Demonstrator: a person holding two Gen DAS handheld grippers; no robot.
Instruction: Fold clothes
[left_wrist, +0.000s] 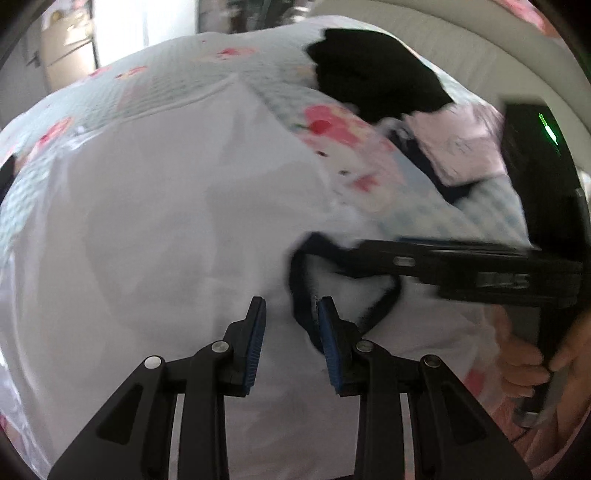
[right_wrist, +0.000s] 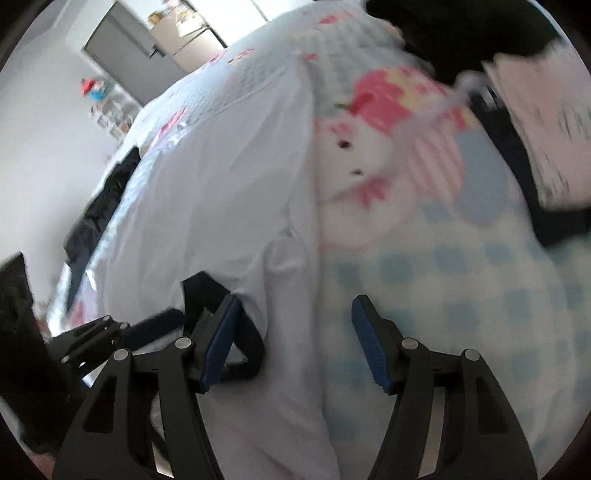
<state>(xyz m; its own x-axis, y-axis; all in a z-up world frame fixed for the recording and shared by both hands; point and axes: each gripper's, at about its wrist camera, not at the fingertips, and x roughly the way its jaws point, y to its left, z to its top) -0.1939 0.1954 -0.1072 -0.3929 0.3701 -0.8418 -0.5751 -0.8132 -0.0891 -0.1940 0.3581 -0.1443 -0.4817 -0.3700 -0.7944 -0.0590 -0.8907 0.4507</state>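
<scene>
A white garment (left_wrist: 166, 221) with a dark navy collar (left_wrist: 299, 280) lies spread on the patterned bedspread (left_wrist: 155, 88). My left gripper (left_wrist: 291, 310) is open just above the cloth, its right pad next to the collar, nothing between the pads. My right gripper (left_wrist: 369, 254), held by a hand (left_wrist: 524, 354), reaches in from the right to the collar's far side. In the right wrist view the right gripper (right_wrist: 295, 306) is open wide over the edge of the white garment (right_wrist: 221, 184), the collar (right_wrist: 240, 350) by its left finger and the left gripper (right_wrist: 107, 328) beyond.
A black garment (left_wrist: 369, 81) and a folded pink one (left_wrist: 461, 147) on navy cloth lie at the far right of the bed. A black device with a green light (left_wrist: 546, 166) stands at the right. Dark clothing (right_wrist: 103, 206) hangs at the bed's left edge.
</scene>
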